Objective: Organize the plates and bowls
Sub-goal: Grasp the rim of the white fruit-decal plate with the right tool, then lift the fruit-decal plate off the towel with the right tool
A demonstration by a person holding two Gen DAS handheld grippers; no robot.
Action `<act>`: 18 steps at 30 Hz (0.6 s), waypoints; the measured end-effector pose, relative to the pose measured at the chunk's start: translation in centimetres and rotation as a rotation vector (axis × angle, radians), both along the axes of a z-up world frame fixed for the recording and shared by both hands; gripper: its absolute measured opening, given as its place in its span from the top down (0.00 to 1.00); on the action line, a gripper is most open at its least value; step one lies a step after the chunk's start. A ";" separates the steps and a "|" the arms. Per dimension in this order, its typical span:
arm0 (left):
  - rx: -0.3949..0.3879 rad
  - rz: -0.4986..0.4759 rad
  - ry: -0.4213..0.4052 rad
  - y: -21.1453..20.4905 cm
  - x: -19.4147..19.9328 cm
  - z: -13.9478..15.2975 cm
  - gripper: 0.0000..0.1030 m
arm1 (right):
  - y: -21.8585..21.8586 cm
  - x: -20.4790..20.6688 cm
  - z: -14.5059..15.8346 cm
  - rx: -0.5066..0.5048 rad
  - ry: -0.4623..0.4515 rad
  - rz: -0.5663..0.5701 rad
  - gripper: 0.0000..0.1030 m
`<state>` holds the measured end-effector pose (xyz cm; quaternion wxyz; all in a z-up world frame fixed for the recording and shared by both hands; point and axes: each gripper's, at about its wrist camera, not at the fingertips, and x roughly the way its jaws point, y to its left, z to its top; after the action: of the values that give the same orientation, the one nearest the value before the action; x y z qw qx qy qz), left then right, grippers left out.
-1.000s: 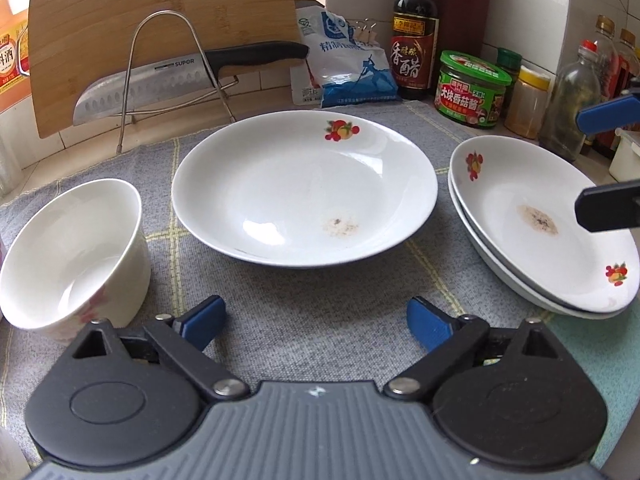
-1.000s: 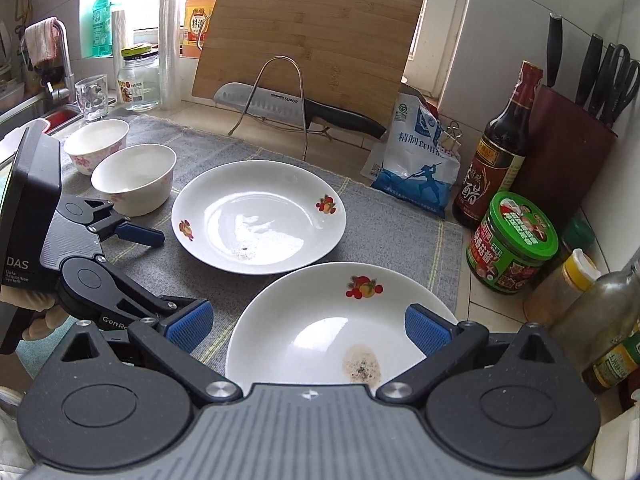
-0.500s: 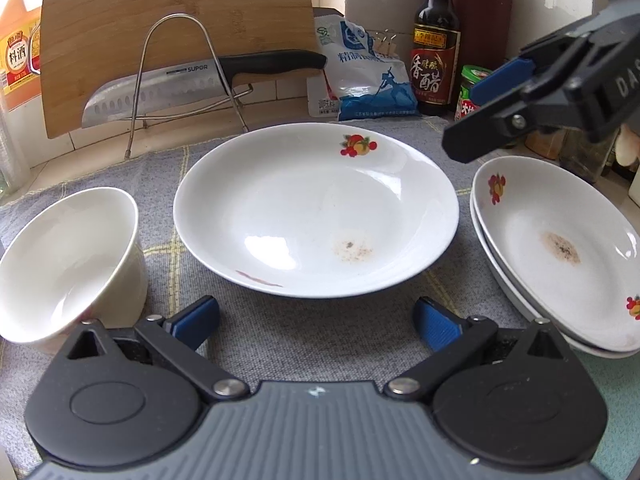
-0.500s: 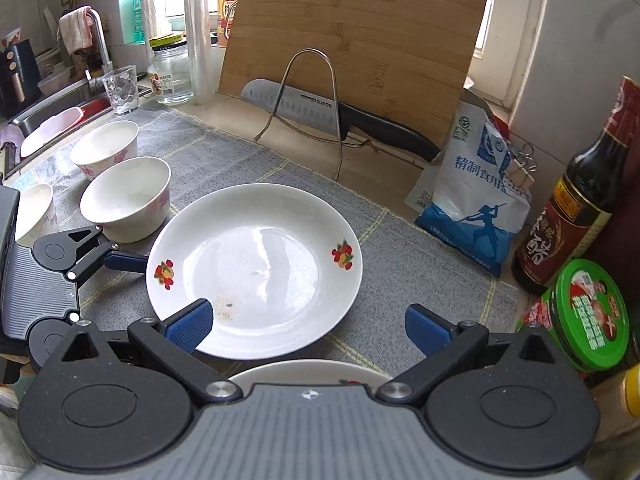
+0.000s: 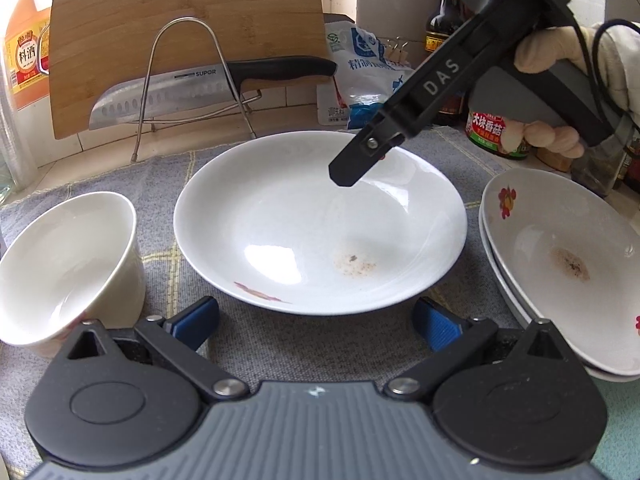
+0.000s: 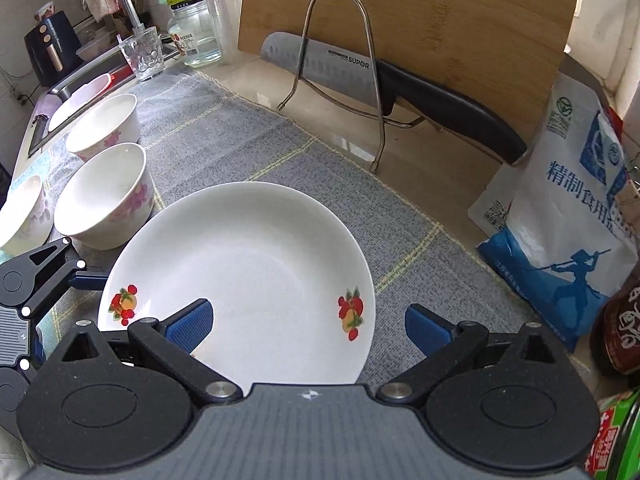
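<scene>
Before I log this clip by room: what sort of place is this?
Most likely a home kitchen counter: a knife rests against a cutting board, a sink tap stands nearby, and dirty plates wait.

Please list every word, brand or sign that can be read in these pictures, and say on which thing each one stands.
"SUPOR": on the knife blade.
"DAS": on the arm of the right tool.
"料酒": on the orange bottle.
"精制食用": on the white and blue bag; the rest is cut off.
"大块香菇": on the green jar; the last character is hidden.
The dark bottle's label and the glass jar's label are too blurred to read.
</scene>
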<state>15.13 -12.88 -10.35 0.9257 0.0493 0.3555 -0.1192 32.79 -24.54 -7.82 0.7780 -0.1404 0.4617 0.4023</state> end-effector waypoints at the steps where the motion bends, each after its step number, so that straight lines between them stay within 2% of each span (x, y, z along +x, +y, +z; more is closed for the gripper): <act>1: 0.000 0.003 -0.001 0.0 0.0 0.0 0.00 | 0.2 0.5 -0.3 -0.001 0.012 0.009 0.00; 11: -0.005 0.016 -0.011 -0.5 0.1 0.2 0.01 | 1.8 3.4 -1.4 0.034 0.133 0.094 0.00; 18: -0.004 0.012 -0.017 -0.7 0.4 0.3 0.02 | 2.9 3.4 -1.1 0.031 0.150 0.155 0.04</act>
<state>15.54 -13.58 -10.10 0.9294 0.0462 0.3479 -0.1140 36.20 -21.66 -8.92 0.7099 -0.1330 0.5000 0.4779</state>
